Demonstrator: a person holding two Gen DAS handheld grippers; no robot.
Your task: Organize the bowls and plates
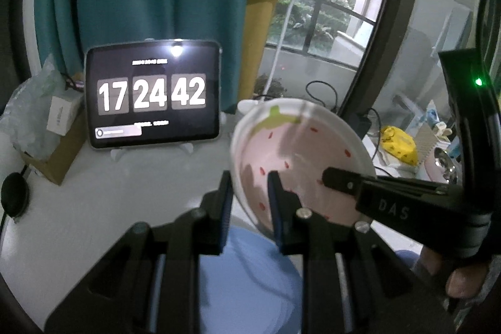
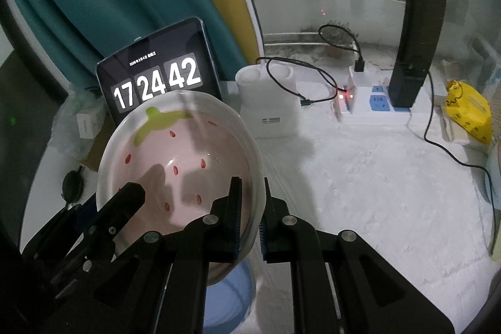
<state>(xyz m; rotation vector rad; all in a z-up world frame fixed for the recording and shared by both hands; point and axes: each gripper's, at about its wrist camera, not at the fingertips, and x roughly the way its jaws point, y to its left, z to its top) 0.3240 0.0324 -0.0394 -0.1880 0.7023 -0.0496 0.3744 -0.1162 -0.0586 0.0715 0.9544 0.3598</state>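
A pink strawberry-pattern bowl (image 1: 297,152) (image 2: 175,152) with a white rim hangs tilted above the white table. In the left wrist view my left gripper (image 1: 250,207) is shut on the bowl's left rim, one finger inside and one outside. My right gripper (image 2: 252,202) is shut on the opposite rim. Each gripper shows in the other's view: the right gripper (image 1: 339,179) reaches in from the right, the left gripper (image 2: 131,194) from the lower left. A light blue dish (image 1: 250,274) (image 2: 231,296) lies on the table under the bowl, partly hidden by fingers and bowl.
A tablet showing a clock (image 1: 153,93) (image 2: 156,80) stands at the back, a cardboard box (image 1: 62,158) to its left. A white lamp base (image 2: 266,102), a power strip (image 2: 369,102) with black cables, a black post (image 2: 413,52) and a yellow packet (image 2: 466,111) sit at the back right.
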